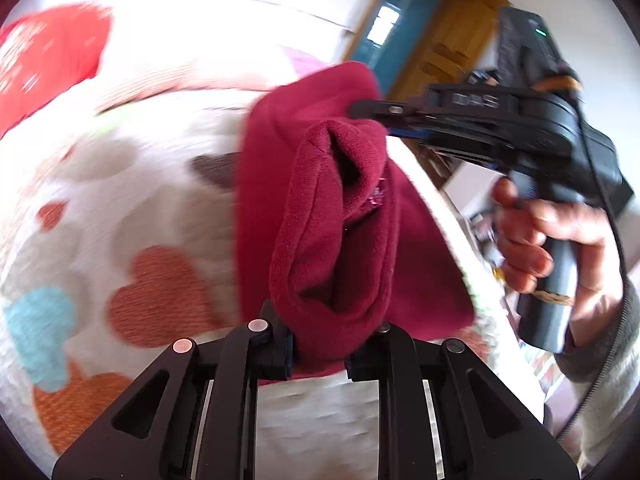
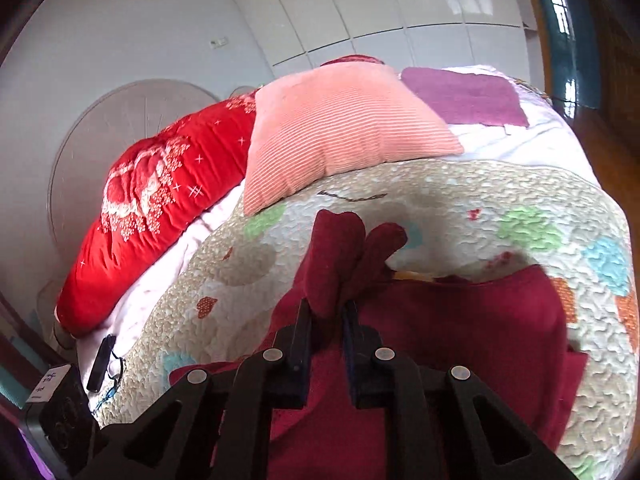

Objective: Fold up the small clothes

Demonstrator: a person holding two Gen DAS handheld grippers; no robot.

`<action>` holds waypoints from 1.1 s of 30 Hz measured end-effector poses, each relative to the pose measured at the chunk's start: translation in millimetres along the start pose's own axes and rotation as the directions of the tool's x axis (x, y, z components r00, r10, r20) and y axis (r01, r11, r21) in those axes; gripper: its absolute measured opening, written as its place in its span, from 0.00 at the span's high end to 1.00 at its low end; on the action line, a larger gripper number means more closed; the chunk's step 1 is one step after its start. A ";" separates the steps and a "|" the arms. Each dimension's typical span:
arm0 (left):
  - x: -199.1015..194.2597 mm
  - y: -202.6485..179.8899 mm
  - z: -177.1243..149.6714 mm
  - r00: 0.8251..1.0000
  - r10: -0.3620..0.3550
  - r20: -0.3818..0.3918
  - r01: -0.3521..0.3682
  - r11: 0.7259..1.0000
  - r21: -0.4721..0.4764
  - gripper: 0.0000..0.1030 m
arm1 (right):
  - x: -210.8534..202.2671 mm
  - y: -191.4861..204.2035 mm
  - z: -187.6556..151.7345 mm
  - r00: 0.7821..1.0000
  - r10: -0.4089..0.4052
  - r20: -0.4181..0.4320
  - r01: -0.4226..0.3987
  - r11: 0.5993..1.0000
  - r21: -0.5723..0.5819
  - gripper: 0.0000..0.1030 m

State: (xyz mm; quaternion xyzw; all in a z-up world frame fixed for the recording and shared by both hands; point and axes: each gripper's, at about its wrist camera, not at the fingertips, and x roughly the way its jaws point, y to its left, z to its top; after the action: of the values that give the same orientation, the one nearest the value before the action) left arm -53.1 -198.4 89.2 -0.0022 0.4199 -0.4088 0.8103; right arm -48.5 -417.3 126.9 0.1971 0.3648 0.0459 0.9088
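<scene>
two handheld grippers lift a dark red knit garment [image 1: 320, 216] above a bed covered by a cream quilt [image 1: 132, 216] patterned with orange, blue and green hearts. in the left wrist view, the left gripper [image 1: 320, 350] is clamped on a thick bunched fold of the garment, which rises up and away from the camera toward the right gripper [image 1: 384, 114]; that one comes in from the right and pinches the far upper edge of the cloth. a bare hand [image 1: 536, 236] with a grey sleeve grips its black handle. in the right wrist view, the right gripper [image 2: 326, 312] has its fingers drawn close together on a narrow tuft of red fabric that sticks up between them, while the rest of the garment [image 2: 472, 320] hangs down and spreads over the quilt [image 2: 440, 200] below. further up the bed lie a pink ribbed pillow [image 2: 344, 128], a bright red embroidered pillow [image 2: 160, 204] and a purple cloth [image 2: 464, 96]; a small dark object with a cord [image 2: 102, 362] sits near the bed's left edge. the left view is blurred, which suggests the cloth is in motion. judging from this, the main risk is the right gripper's small pinch slipping off as the fabric is pulled taut, which would drop that edge. the left grip holds several bunched layers, so the fold may land lumpy or skewed, and the hanging part could drag and wrinkle on the quilt.
</scene>
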 end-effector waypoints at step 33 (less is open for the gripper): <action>51.0 -47.5 -18.9 0.972 0.215 -0.097 -0.193 0.962 0.195 0.69 | 7.9 -106.2 -94.6 0.991 0.118 -0.069 -0.078 0.900 0.428 0.34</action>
State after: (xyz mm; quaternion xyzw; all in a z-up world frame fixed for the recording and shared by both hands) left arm -81.5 -257.5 58.8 0.1402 0.4250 -0.3596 0.8188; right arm -113.7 -482.3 18.2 0.4056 0.3975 0.0203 0.8228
